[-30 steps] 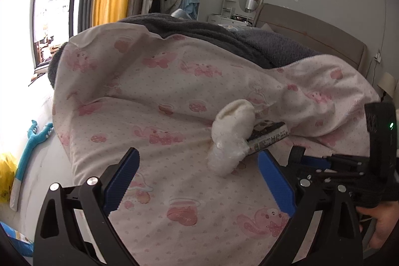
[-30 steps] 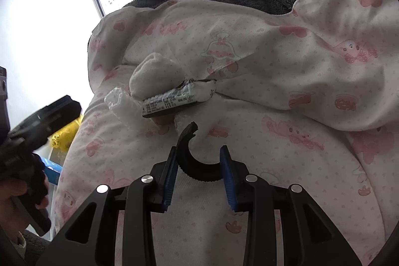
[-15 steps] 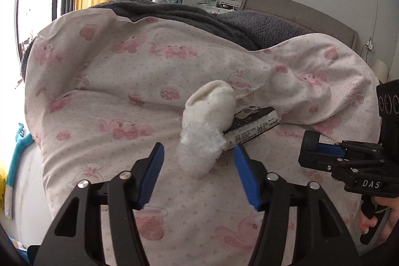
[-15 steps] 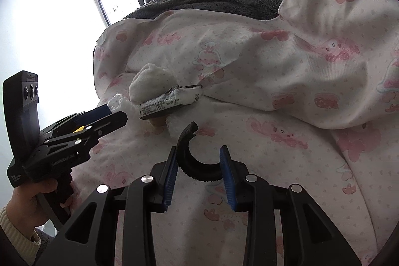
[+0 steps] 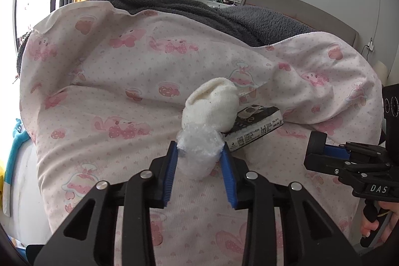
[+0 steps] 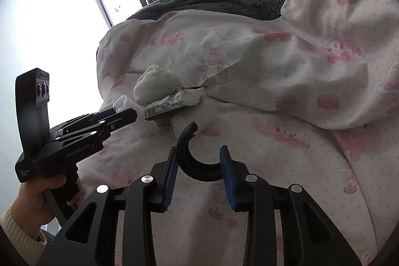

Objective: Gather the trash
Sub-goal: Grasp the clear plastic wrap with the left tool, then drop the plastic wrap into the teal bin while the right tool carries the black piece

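One crumpled clear plastic wad (image 5: 199, 153), crinkly, pinched between the blue ribbed pads of the left hand-held gripper (image 5: 199, 156), jaws just closed onto it. Just beyond: one white knit sock (image 5: 212, 106), one flat printed wrapper (image 5: 256, 131). Right hand-held gripper (image 6: 199, 163) clamped on one black curved plastic piece (image 6: 192, 158). Open pink-print quilt (image 5: 99, 91) all round.

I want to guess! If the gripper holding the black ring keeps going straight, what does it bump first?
Probably the pink-print quilt just ahead of the right gripper and its black ring piece; the wrapper lies slightly left, though depth is unclear.
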